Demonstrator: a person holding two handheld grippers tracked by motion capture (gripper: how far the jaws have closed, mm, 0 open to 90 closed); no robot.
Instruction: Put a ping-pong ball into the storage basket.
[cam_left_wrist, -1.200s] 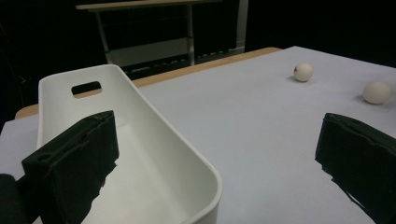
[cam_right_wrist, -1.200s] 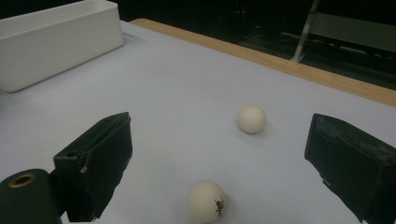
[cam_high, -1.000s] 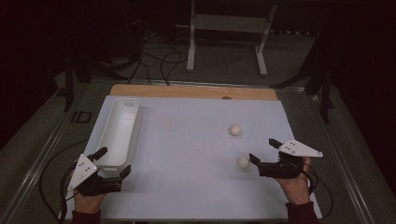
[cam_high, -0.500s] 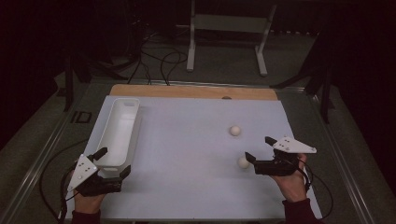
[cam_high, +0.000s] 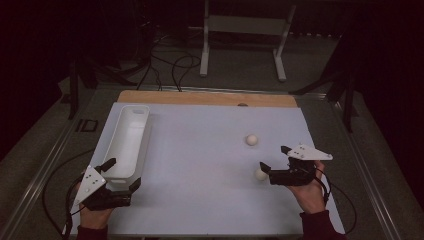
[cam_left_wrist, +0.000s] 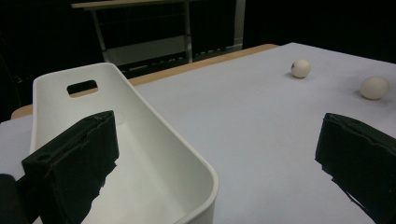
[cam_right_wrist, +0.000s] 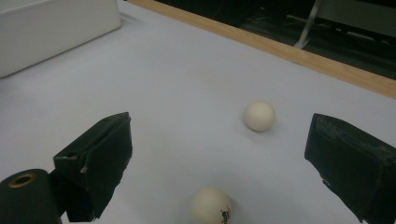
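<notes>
Two white balls lie on the pale worktop (cam_high: 200, 150): the near ball (cam_high: 260, 174) sits between the wide-apart jaws of the right gripper (cam_high: 274, 162), the far ball (cam_high: 251, 139) well beyond it. A wooden strip (cam_high: 200, 98) edges the worktop's far side; dark floor, cables and a metal stand (cam_high: 240, 40) lie behind. The left gripper (cam_high: 122, 175), jaws apart, straddles the white tray's (cam_high: 125, 145) near corner.

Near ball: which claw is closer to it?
Right. The right claw is open around the near ball; the left claw straddles the bin's near end across the table.
</notes>
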